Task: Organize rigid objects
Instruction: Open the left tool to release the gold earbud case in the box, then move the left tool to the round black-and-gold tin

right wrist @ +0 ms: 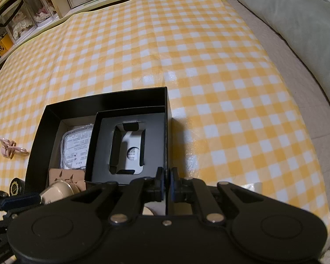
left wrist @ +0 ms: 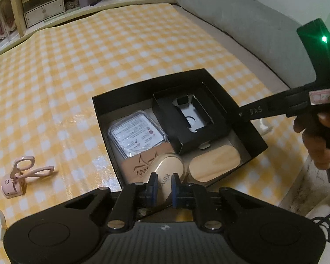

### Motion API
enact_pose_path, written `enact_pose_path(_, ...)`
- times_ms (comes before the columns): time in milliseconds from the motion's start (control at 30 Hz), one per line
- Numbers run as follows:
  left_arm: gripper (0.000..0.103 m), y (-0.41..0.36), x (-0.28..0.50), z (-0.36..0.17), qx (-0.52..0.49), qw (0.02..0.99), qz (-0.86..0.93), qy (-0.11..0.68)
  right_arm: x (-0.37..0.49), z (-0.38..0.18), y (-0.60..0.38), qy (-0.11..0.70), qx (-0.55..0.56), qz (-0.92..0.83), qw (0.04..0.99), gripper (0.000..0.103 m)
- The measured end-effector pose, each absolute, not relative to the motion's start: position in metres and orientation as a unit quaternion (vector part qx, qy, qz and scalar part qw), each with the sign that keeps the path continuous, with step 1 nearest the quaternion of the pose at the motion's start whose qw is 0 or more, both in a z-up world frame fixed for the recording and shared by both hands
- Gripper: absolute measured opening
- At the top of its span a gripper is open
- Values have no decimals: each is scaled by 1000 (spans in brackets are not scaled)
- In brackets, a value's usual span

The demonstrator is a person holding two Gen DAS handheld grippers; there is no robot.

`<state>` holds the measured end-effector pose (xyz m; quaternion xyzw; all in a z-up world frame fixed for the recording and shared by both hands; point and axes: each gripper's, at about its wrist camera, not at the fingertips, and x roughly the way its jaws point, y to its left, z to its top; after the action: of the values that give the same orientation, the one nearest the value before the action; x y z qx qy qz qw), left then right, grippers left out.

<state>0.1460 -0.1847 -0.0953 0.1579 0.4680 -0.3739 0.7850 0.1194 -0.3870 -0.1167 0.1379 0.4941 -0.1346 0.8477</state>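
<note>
Left wrist view
- Left gripper: jaws pinched on the beige oval case, its lettered end between the blue pads.
- Beige oval case: at the near edge of the black box, lying over a tan card with cut-out marks.
- Black box: open, on the yellow checked cloth.
- Clear packet: flat in the box's left part, printed label up.
- Black insert tray: tilted in the box's far right part, with a rectangular cut-out.
- Wooden oval piece: in the box's near right corner, just beside the case.
- Pink eyelash curler: on the cloth, well left of the box.
- Right gripper: tips at the box's right wall; a hand holds its grip.

Right wrist view
- Right gripper: jaws closed on the box's thin right wall.
- Black insert tray: against that wall.
- Beige oval case: lower left, at the left gripper's fingers.
- Pink eyelash curler: on the cloth, left of the box.
</note>
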Motion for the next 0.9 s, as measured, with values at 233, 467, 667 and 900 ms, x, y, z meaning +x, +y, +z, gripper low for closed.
enact_pose_path(233, 72, -181, 142, -84, 123, 790, -367, 475, 120, -116, -386, 494, 137, -135, 848, 6)
enact_pose_path(467, 92, -177, 134, -76, 113, 792, -365, 476, 120, -116, -386, 494, 137, -136, 848, 6)
enact_pose_path(667, 100, -174, 124, -71, 117, 797, -368, 464, 120, -116, -385, 494, 136, -136, 848, 6)
enact_pose_path(900, 103, -169, 117, -71, 123, 805, -366, 450, 120, -117, -386, 495, 135, -135, 848, 6)
